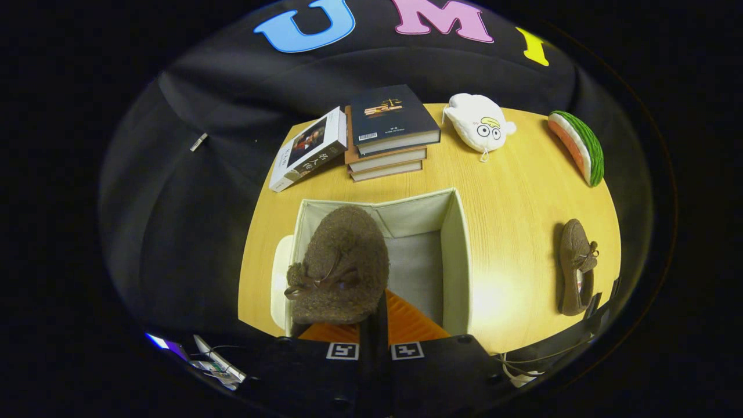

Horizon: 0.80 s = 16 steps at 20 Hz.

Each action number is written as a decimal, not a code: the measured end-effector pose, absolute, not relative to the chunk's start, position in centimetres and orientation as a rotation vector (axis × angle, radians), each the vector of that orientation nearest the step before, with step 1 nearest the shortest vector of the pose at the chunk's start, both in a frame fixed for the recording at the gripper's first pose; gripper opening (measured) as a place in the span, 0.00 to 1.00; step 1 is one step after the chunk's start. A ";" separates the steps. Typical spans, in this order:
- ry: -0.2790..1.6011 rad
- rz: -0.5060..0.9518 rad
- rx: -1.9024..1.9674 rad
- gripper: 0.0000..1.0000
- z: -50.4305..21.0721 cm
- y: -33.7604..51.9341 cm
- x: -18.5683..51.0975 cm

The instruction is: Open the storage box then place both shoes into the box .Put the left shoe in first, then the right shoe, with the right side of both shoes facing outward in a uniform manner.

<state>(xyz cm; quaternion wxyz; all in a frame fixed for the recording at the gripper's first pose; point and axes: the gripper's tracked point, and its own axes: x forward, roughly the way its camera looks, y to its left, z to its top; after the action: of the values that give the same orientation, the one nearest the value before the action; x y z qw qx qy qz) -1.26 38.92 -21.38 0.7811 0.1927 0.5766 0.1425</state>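
Gripper view, jaws clamping brown shoe (339, 264) over open storage box (455, 255)

A fuzzy brown shoe (342, 267) hangs over a cream box (455, 255); its brown twin (576, 267) lies at right on a yellow wood-grain table (511, 191), near a red-and-green striped watermelon toy (577, 145).

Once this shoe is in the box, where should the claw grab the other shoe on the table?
Probably from above, at the open heel rim of the second shoe: it lies flat, opening up. The claw is shut on the first shoe over the box.
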 end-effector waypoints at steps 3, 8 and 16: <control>1.269 0.286 0.429 0.06 -22.4 40.0 -1.0; 1.277 0.288 0.413 0.06 -23.1 41.1 -1.0; 1.300 0.360 0.468 0.17 -23.2 43.3 -1.8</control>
<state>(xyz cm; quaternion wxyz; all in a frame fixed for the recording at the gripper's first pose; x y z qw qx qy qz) -1.79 43.29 -23.22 0.7558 0.2144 0.5963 0.1651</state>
